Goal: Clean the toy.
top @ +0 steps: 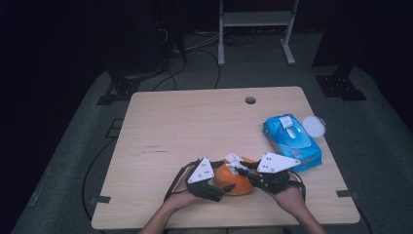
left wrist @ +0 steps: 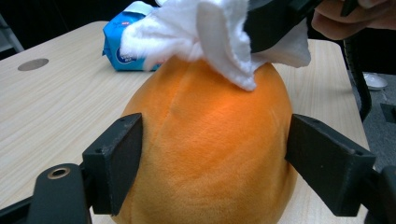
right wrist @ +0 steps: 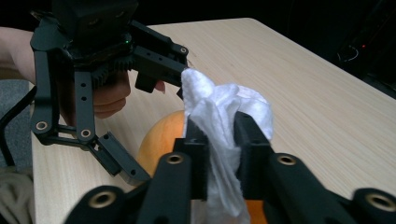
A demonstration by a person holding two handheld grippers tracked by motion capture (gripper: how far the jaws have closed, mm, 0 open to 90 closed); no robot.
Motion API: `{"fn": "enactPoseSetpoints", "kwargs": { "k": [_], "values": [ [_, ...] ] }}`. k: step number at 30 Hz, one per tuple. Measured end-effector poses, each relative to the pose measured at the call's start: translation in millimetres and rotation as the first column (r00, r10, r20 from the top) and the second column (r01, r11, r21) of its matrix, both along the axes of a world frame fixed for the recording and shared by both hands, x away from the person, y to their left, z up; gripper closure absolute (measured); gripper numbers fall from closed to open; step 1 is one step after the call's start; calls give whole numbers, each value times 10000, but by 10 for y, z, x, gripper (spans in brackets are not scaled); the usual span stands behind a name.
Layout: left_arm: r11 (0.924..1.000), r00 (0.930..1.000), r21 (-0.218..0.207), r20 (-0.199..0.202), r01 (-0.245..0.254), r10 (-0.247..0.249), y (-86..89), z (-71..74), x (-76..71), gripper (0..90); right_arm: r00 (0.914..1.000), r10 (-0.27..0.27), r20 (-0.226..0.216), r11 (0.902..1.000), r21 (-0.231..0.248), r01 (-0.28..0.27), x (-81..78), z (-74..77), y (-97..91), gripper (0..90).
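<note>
Tabletop: light wood, round cable hole near the far edge. Surroundings very dark; the floor beyond shows loose cables and the foot of a white frame, its upper part cut off by the picture edge.

Orange plush ball: sits on the tabletop near the person's edge, between the two grippers. In the high view most of it is covered by the grippers and their grey plates; its base is cut off at the bottom of the left gripper view.

Blue wipes pack: right of the ball, near but apart from it, lid flipped open. In the left gripper view the pack is mostly hidden behind the white wipe and the ball.

Left gripper: jaws stand spread on either side of the plush ball, one against each flank, pads touching the fabric. How firmly they squeeze is hard to judge. Its holding hand is partly hidden behind the linkage in the right gripper view.

Right gripper: jaws pressed together on the white wipe, which bunches up above them and hangs below. Wipe rests on top of the ball.
</note>
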State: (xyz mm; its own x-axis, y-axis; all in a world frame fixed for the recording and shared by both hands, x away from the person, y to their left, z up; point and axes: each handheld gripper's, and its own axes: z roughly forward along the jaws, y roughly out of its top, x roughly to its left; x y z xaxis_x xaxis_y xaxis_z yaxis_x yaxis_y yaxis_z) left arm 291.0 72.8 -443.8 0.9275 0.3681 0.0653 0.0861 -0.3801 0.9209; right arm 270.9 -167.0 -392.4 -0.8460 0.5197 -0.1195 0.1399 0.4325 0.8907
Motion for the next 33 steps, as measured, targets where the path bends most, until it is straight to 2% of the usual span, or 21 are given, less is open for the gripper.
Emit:
{"fn": "enactPoseSetpoints", "kwargs": {
  "k": [3, 6, 8, 11, 13, 14, 18, 21, 23, 26, 28, 31, 33],
  "values": [
    [10000, 10000, -33, 46, 37, -37, 3, -5, -4, 195, 9997, 11, -225, 9999, 124, -8, 22, -15, -25, 806],
    [10000, 10000, -27, 70, 41, -41, 1, -4, -4, 195, 9990, -221, -376, 9997, 109, 225, 39, -9, -99, 814],
    [10000, 10000, 27, 51, 8, -8, 12, -7, 2, 196, 9977, -584, -354, 9983, 7, 584, 49, -9, -179, 815],
    [10000, 10000, 24, 13, -12, 12, 22, -9, 8, 196, 9913, -1221, -494, 9924, -190, 1213, 115, -30, -362, 815],
    [10000, 10000, 43, 68, 25, -26, 9, -5, 2, 196, 9854, -1363, -1017, 9907, -119, 1358, 168, -54, -486, 815],
    [10000, 10000, 13, 65, 45, -45, -5, -4, -5, 196, 9841, -1455, -1016, 9894, -121, 1450, 174, -62, -517, 815],
    [9999, 10000, 82, 66, 71, -71, -38, 4, -16, 199, 9885, -1130, -1007, 9935, 11, 1137, 136, -28, -456, 815],
    [9999, 10000, 148, 78, 22, -23, -68, 10, -32, 199, 9941, -506, -958, 9986, 110, 518, 74, -6, -276, 814],
    [9998, 9999, 218, 126, -14, 11, -65, 4, -38, 199, 9971, -250, -715, 9996, -129, 241, 28, 4, -154, 813],
    [9999, 9999, 117, 119, 6, -7, -39, 2, -36, 211, 9974, -243, -684, 9995, -202, 230, 28, 12, -156, 814],
    [9999, 9999, 96, 111, 109, -110, -40, 13, -45, 218, 9967, -461, -671, 9987, -224, 447, 50, -17, -216, 814],
    [9975, 9974, 8, 116, 711, -711, -54, 44, -84, 225, 9934, -781, -837, 9969, -174, 769, 98, -65, -325, 814],
    [9952, 9948, 13, 285, 980, -980, -61, 58, -110, 225, 9923, -833, -917, 9965, -104, 826, 127, -75, -387, 814]
  ]
}}
